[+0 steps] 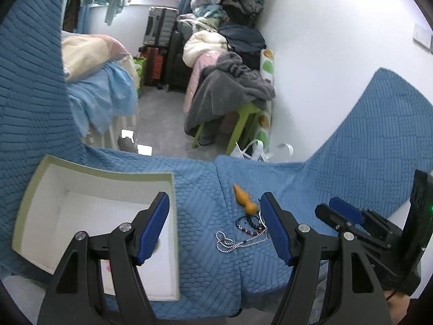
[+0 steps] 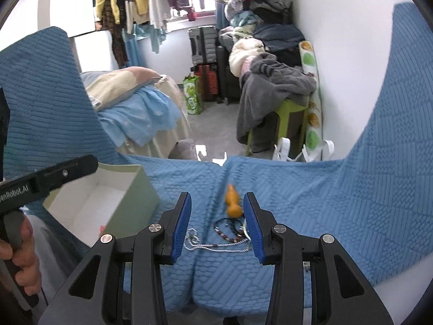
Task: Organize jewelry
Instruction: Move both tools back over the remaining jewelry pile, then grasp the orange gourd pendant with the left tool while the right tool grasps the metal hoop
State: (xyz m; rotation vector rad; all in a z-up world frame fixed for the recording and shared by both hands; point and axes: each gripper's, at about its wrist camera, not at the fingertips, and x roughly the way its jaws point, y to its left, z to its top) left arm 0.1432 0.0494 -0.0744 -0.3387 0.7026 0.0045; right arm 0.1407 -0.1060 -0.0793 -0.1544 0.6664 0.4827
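Observation:
On the blue quilted sofa seat [image 1: 205, 265] lie an orange gourd pendant [image 1: 245, 198], a dark bead bracelet [image 1: 250, 226] and a silver chain necklace [image 1: 232, 242], close together. They also show in the right wrist view: the gourd [image 2: 233, 203], the bead bracelet [image 2: 230, 231], the chain [image 2: 213, 246]. An open green box with a white inside [image 1: 89, 208] sits to their left. My left gripper [image 1: 215, 227] is open and empty, between box and jewelry. My right gripper [image 2: 217, 228] is open and empty, low over the jewelry.
The sofa's backrest [image 1: 379, 140] rises at the right. Beyond the seat edge are a grey floor, a bed with a light blue cover [image 1: 102, 100], a green stool under grey clothes [image 1: 232, 92] and suitcases [image 1: 159, 38].

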